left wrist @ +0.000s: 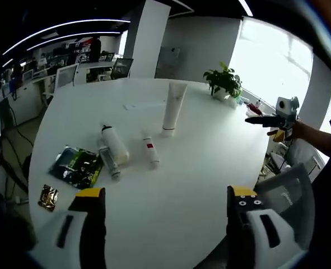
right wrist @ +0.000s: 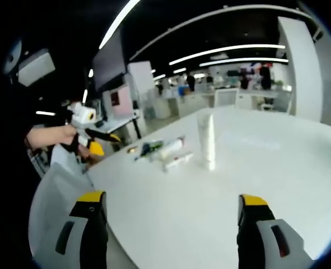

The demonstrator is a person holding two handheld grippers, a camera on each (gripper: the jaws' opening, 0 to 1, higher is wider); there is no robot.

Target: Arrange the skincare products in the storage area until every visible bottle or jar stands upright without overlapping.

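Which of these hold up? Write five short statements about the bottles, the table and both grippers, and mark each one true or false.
1. The tall white tube stands upright on the white table. True.
2. The white bottle with a dark cap stands upright. False: it lies on its side.
3. The left gripper is shut on a bottle. False: its jaws are apart and hold nothing.
4. A potted plant sits at the table's far edge near the window. True.
5. The small tube with a red label leans against the tall white tube. False: it lies flat, apart from it.
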